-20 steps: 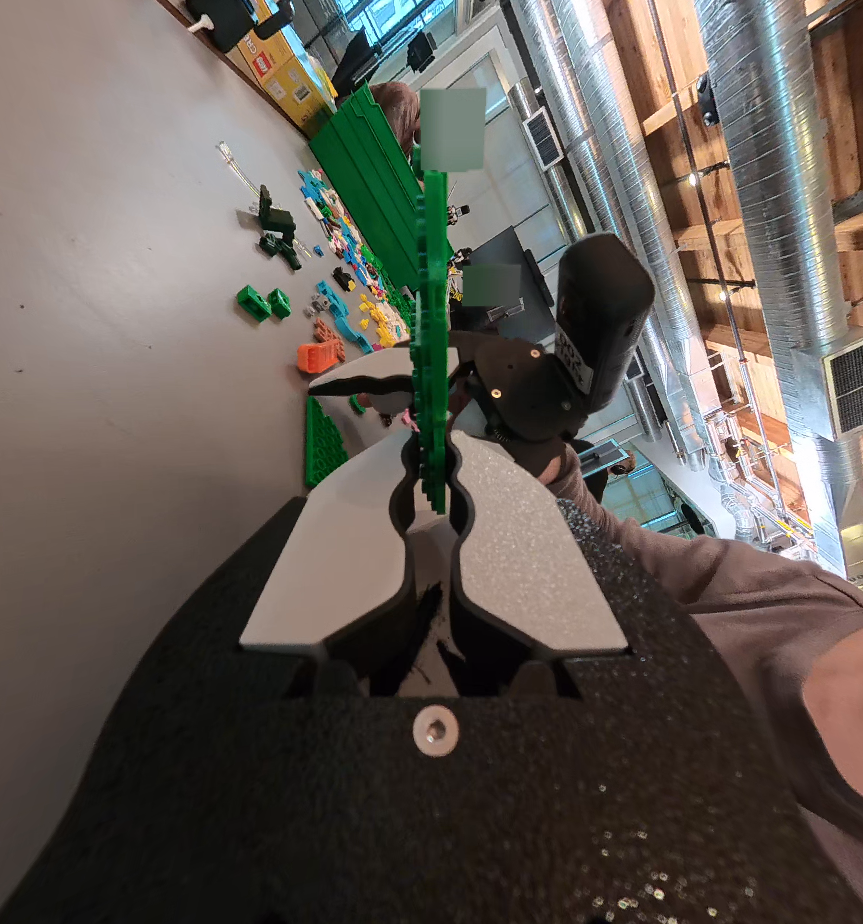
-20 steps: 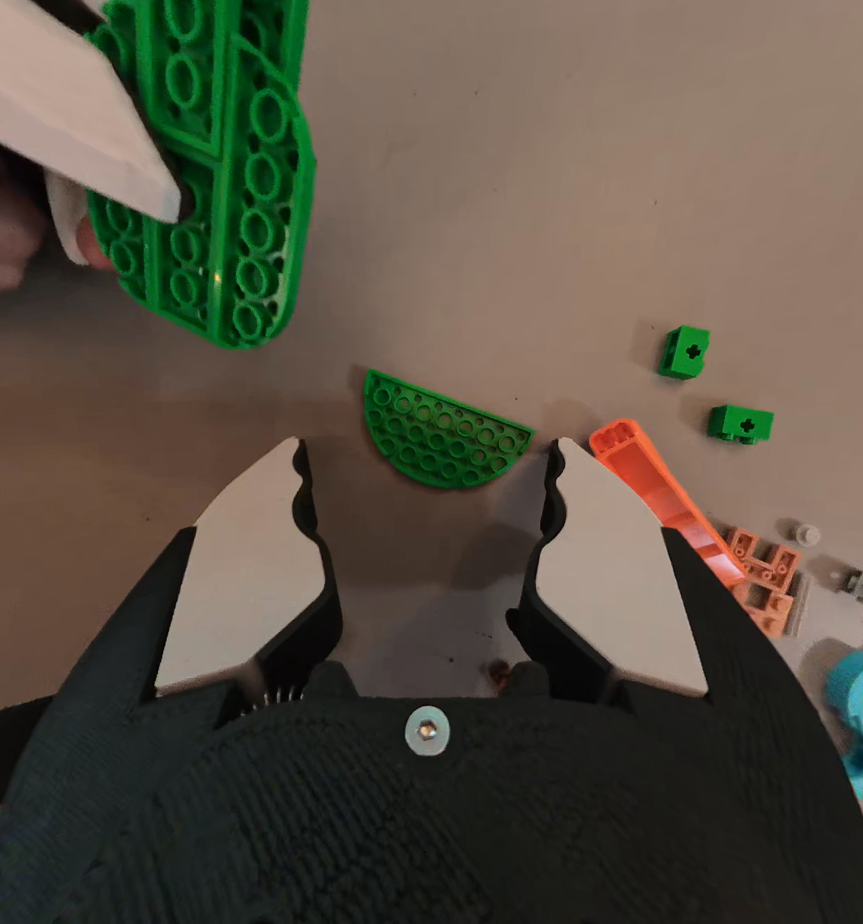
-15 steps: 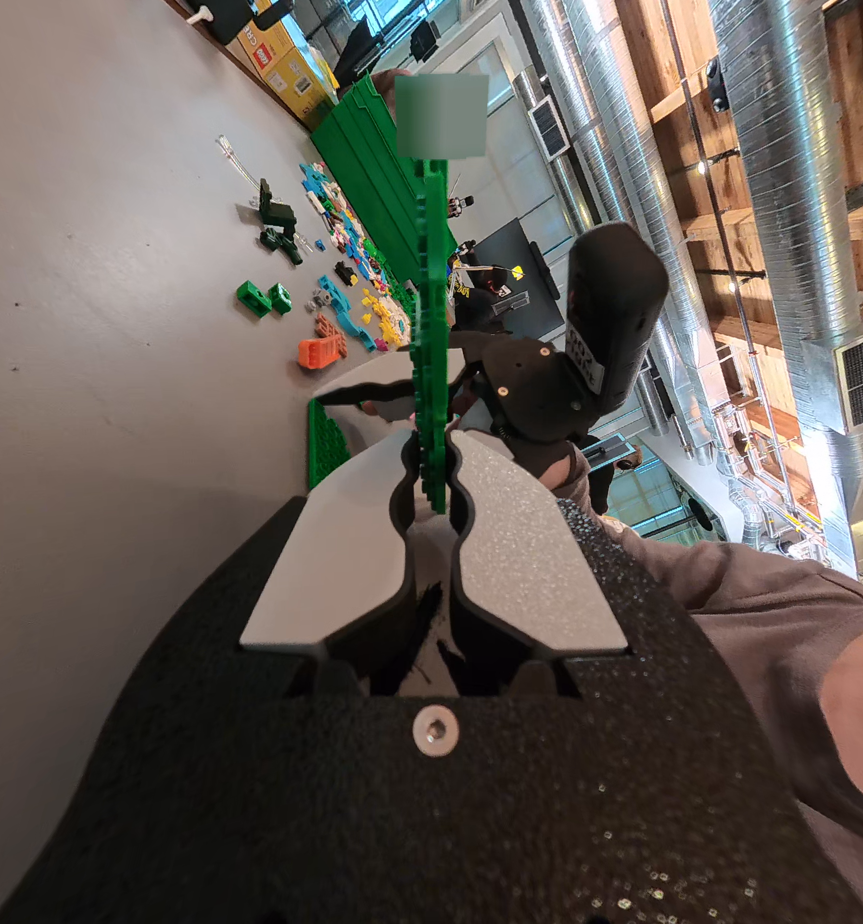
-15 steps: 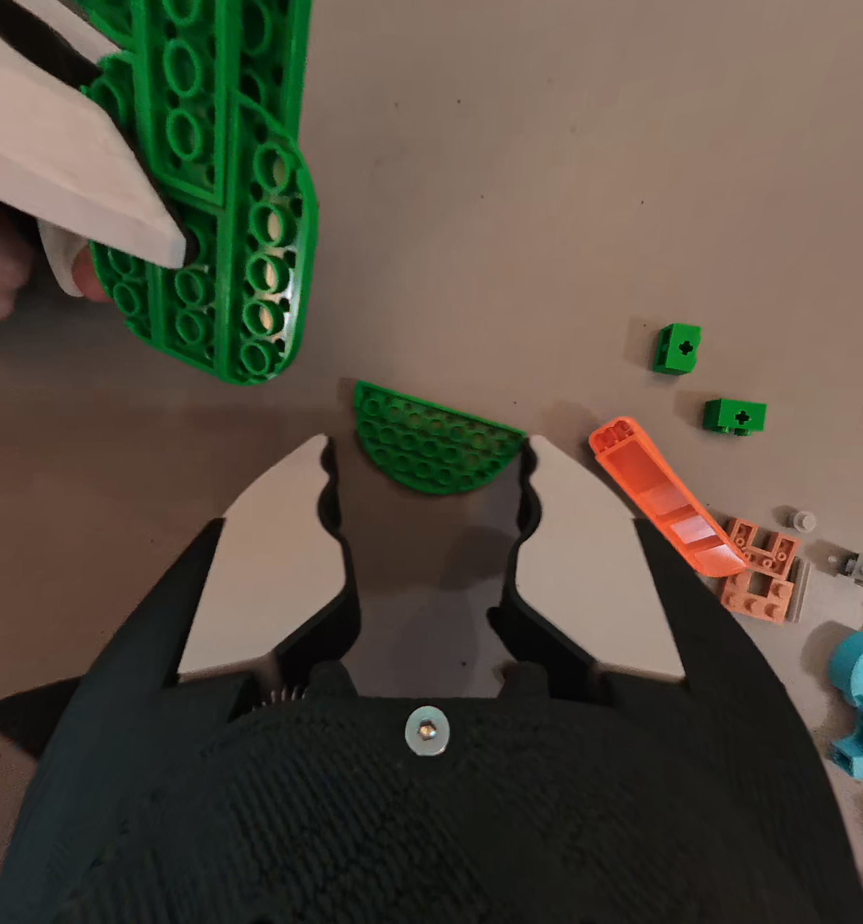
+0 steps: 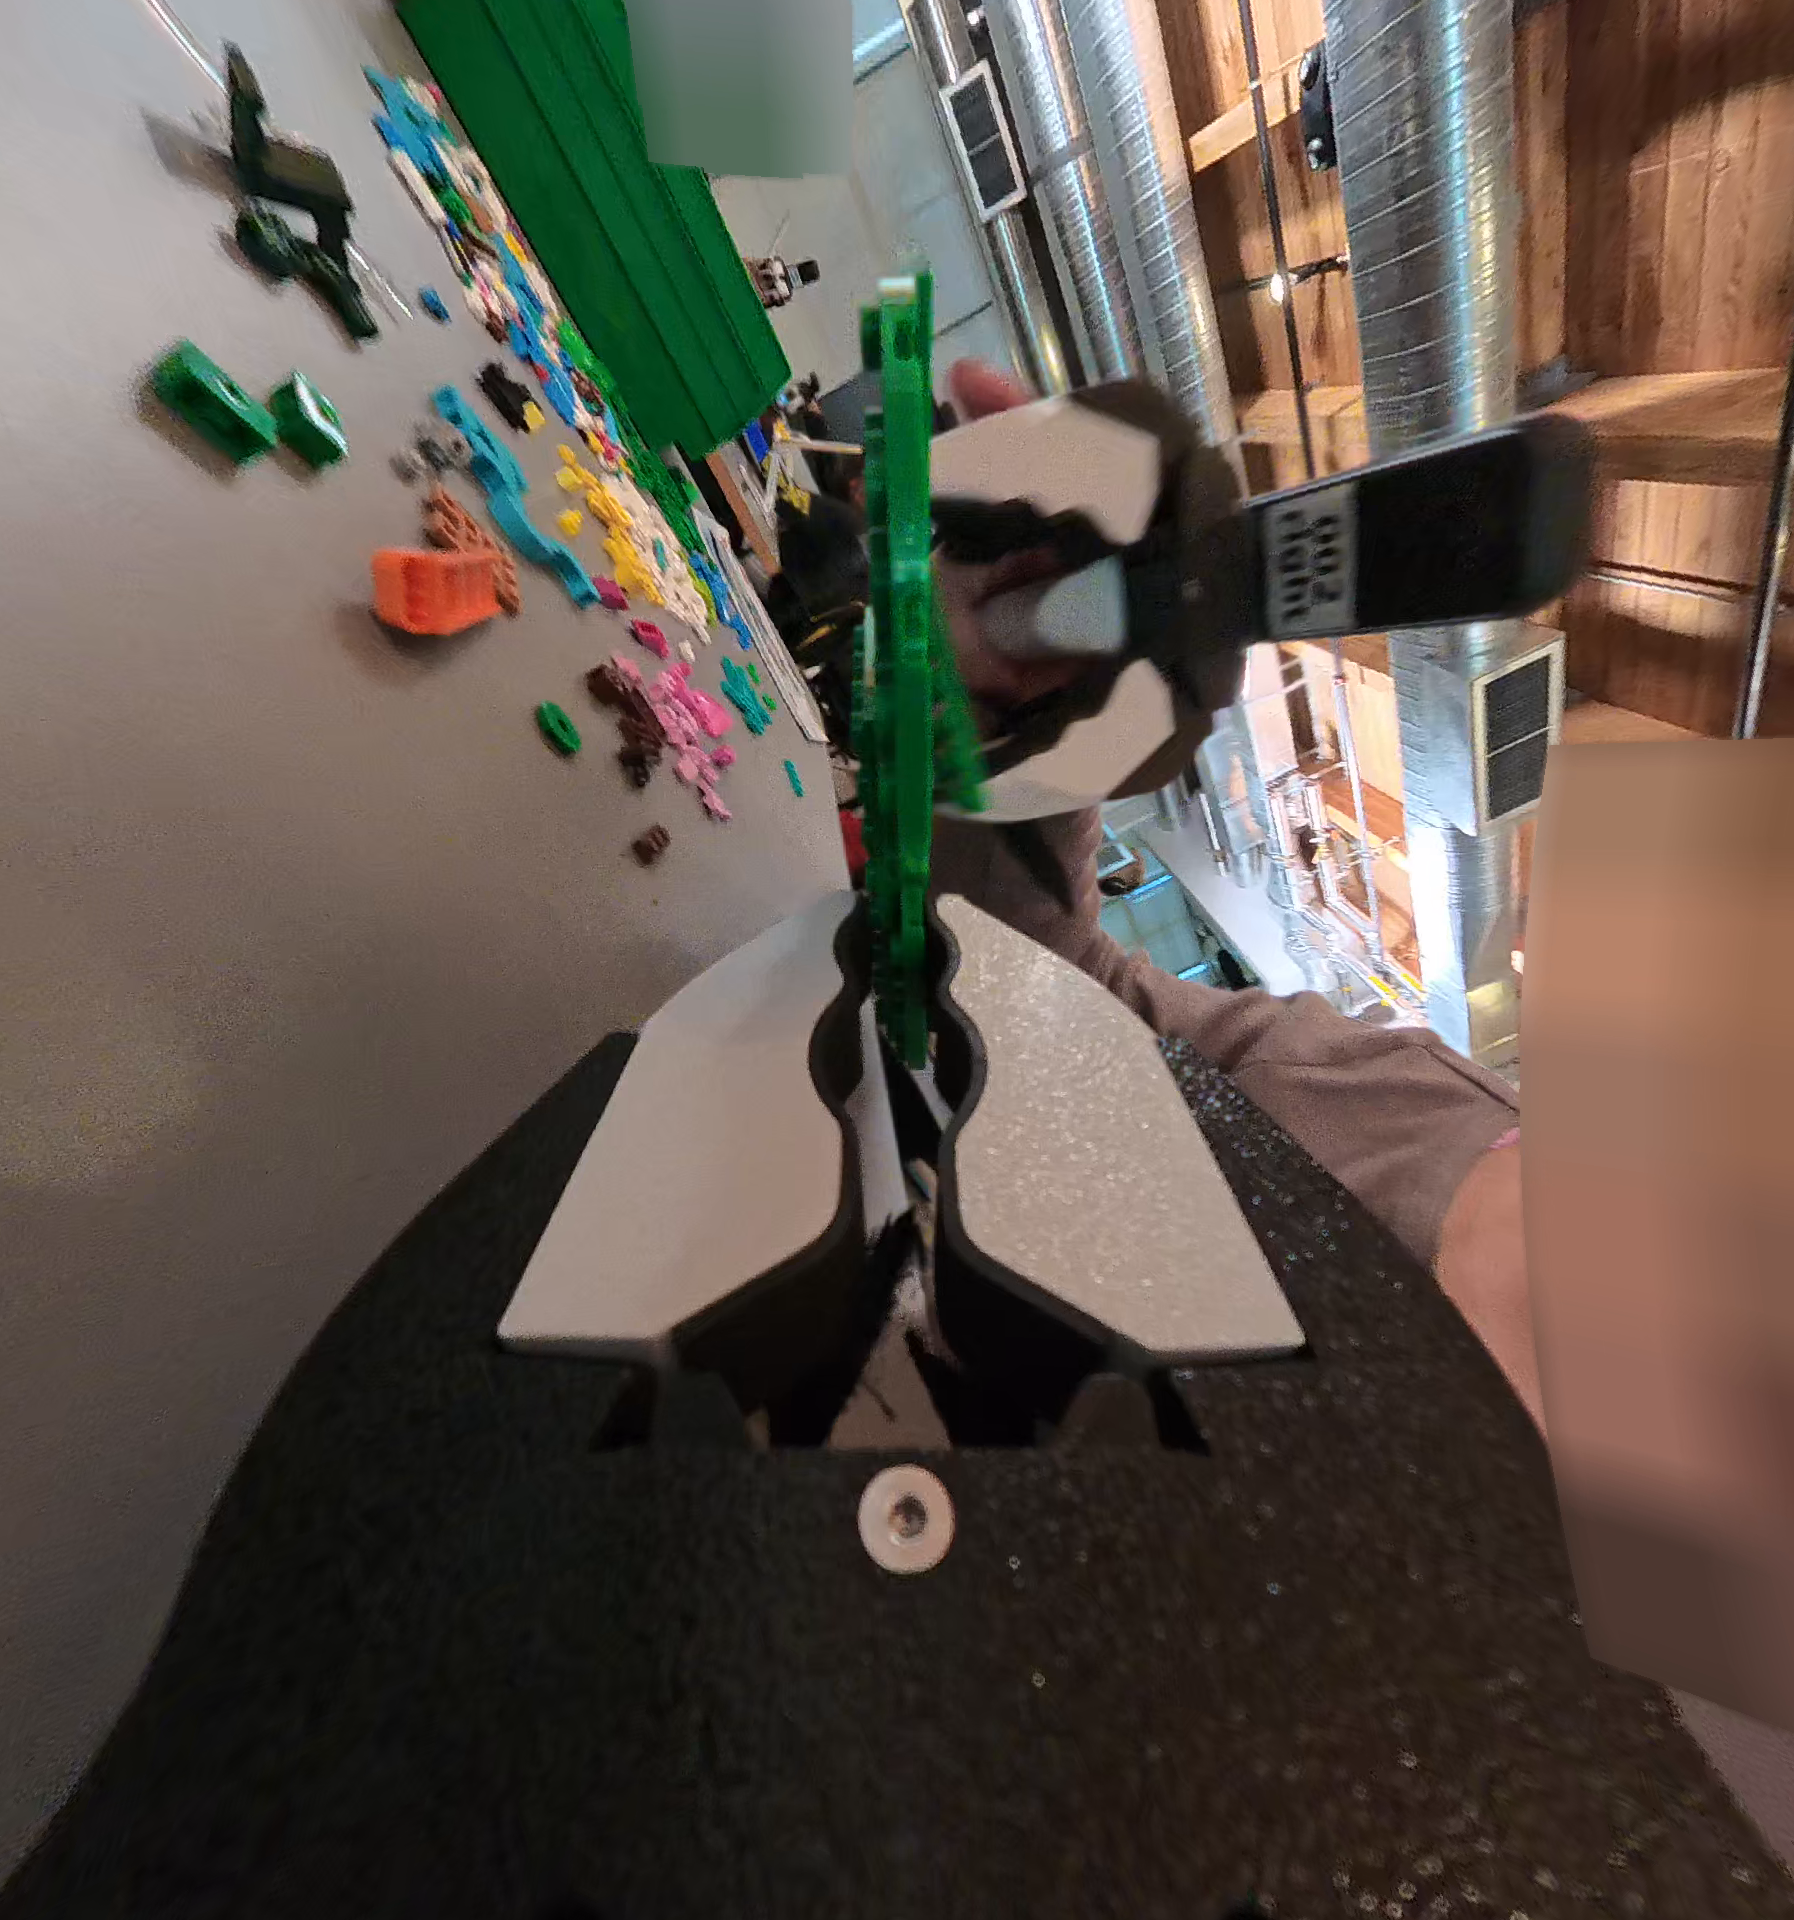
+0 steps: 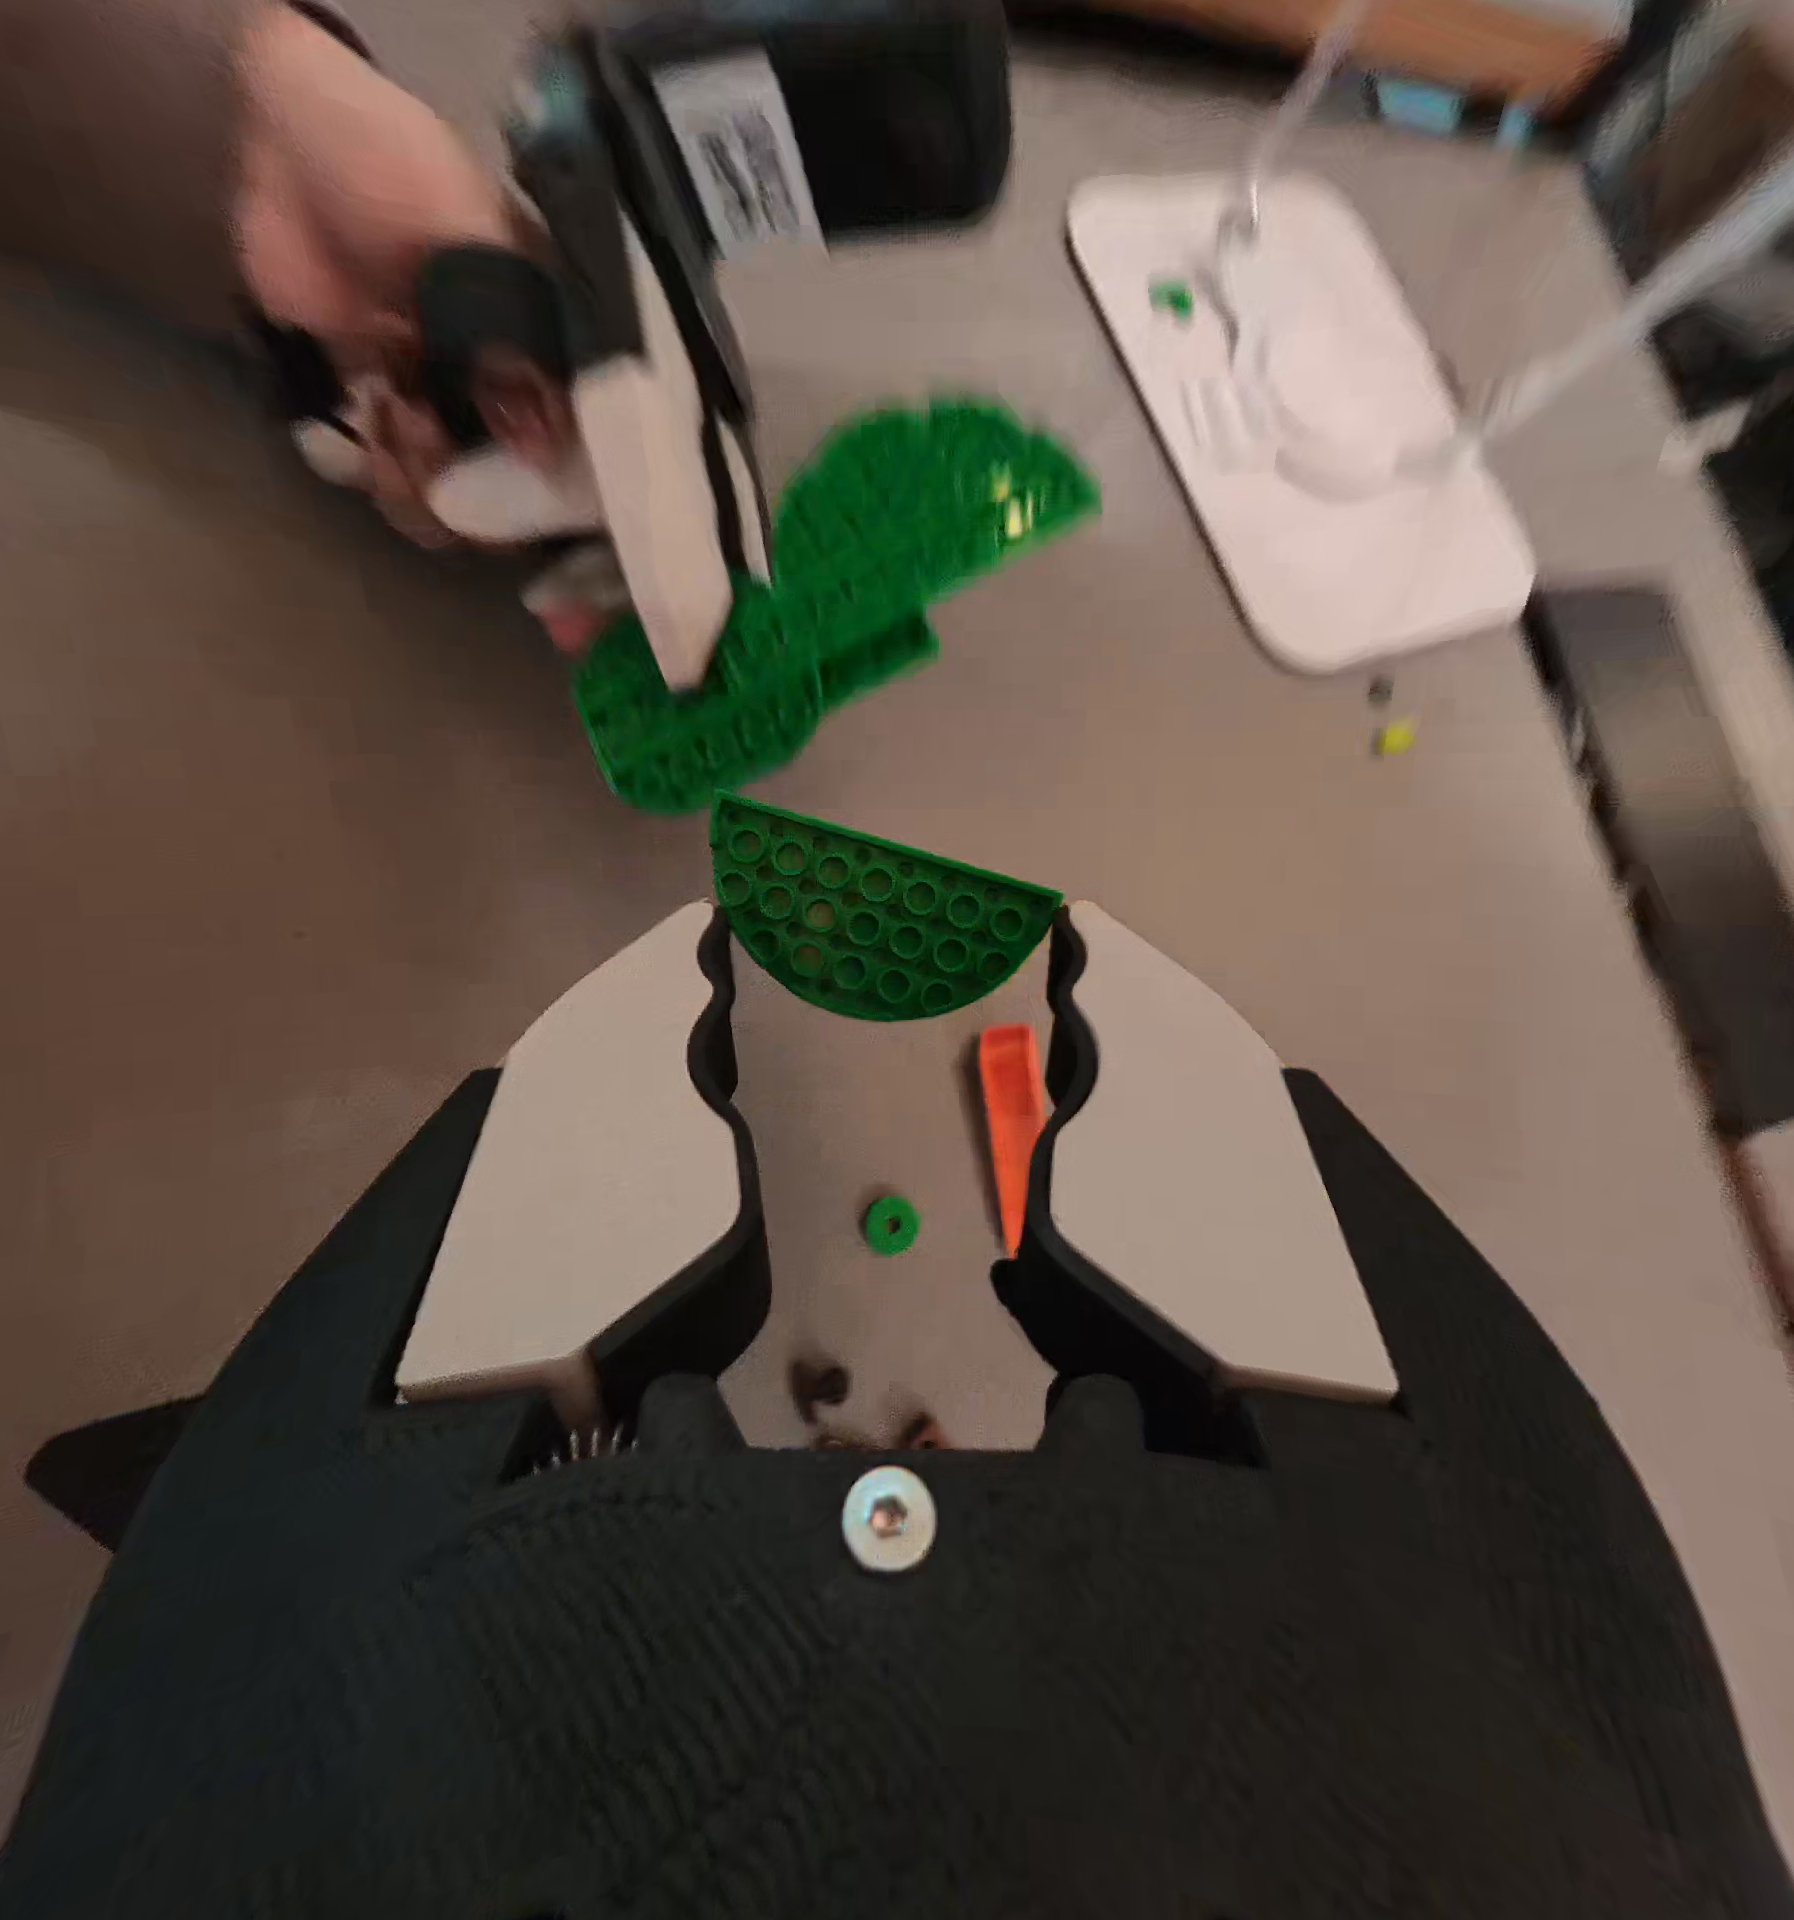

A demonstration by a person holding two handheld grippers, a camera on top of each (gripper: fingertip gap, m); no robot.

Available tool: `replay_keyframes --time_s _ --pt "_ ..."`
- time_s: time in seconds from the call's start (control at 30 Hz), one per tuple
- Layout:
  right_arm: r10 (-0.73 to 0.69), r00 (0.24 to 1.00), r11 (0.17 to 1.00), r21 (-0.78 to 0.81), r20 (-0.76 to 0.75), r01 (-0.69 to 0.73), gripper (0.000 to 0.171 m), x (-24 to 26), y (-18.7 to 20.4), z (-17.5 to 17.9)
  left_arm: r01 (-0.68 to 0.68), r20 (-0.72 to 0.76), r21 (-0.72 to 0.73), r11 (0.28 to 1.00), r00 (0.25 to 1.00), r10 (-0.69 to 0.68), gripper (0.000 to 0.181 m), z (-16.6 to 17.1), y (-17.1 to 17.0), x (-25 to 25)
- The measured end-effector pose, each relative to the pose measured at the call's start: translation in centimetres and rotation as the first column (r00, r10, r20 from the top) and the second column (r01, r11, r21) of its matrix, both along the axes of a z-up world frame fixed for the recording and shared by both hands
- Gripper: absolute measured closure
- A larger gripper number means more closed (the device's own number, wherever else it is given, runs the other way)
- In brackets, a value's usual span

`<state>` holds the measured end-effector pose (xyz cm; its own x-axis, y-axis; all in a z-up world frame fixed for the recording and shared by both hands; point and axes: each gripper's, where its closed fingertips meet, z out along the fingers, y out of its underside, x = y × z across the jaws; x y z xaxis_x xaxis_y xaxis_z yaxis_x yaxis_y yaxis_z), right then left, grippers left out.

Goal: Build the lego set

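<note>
We're at the join step: one green piece in each gripper, not yet mated.

Left gripper (image 5: pixel 898 997): jaws nearly closed, clamped on the edge of the green plate assembly (image 5: pixel 898 644), held off the table (image 5: pixel 197 987) and seen edge-on in the left wrist view. In the right wrist view the same assembly (image 6: pixel 851 592) shows its studded face, blurred, w/ the left gripper (image 6: pixel 685 634) pinching it near one end.

Right gripper (image 6: pixel 888 914): jaws partly open, tips pressed on the two corners of the green half-round plate (image 6: pixel 872 935), underside tubes facing the cam. Plate is lifted clear of the table (image 6: pixel 1236 935) and sits just beside the assembly's near edge; whether they touch we can't tell.

Next move, as we judge it: line the half-round's straight edge up w/ the assembly, seat studs into tubes, press square. The grip is only on the corners, so the plate could pivot under push.

Count:
- grippers: 2
- held green pieces: 2
- orange slope brick (image 6: pixel 1012 1122): 1
- small green round piece (image 6: pixel 890 1226): 1
- green cube bricks (image 5: pixel 212 400) (image 5: pixel 308 419): 2
- white pad (image 6: pixel 1319 447): 1
- loose multicolour bricks (image 5: pixel 602 540): too many and too blurred to count
</note>
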<state>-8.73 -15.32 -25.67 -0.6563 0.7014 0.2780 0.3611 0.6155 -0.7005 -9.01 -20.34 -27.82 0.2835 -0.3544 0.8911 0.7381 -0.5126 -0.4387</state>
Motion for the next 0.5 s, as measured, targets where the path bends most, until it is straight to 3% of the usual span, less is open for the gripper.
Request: replay_keyframes --time_s 0.07,0.17,0.33,0.5 --pt "0.133 0.991 0.99 0.048 -0.032 -0.132 0.114 0.4 -1.5 2.2 0.045 0.046 -0.018 0.999 0.998 -0.044 0.173 -0.1 0.0 1.1" --pt "0.277 0.96 0.945 0.169 0.04 -0.28 0.114 0.9 -3.0 2.1 0.149 0.082 -0.048 0.988 0.986 -0.145 0.173 -0.3 -0.4 3.3" --pt "0.314 0.927 0.891 0.274 0.204 -0.362 0.114 1.1 -2.8 -0.5 0.211 0.076 -0.056 0.976 0.975 -0.207 0.173 -0.5 -0.8 4.5" --pt "0.301 0.923 0.877 0.31 0.241 -0.367 0.114 1.0 -2.0 -0.7 0.231 0.065 -0.057 0.971 0.972 -0.227 0.173 -0.6 -1.0 4.9"
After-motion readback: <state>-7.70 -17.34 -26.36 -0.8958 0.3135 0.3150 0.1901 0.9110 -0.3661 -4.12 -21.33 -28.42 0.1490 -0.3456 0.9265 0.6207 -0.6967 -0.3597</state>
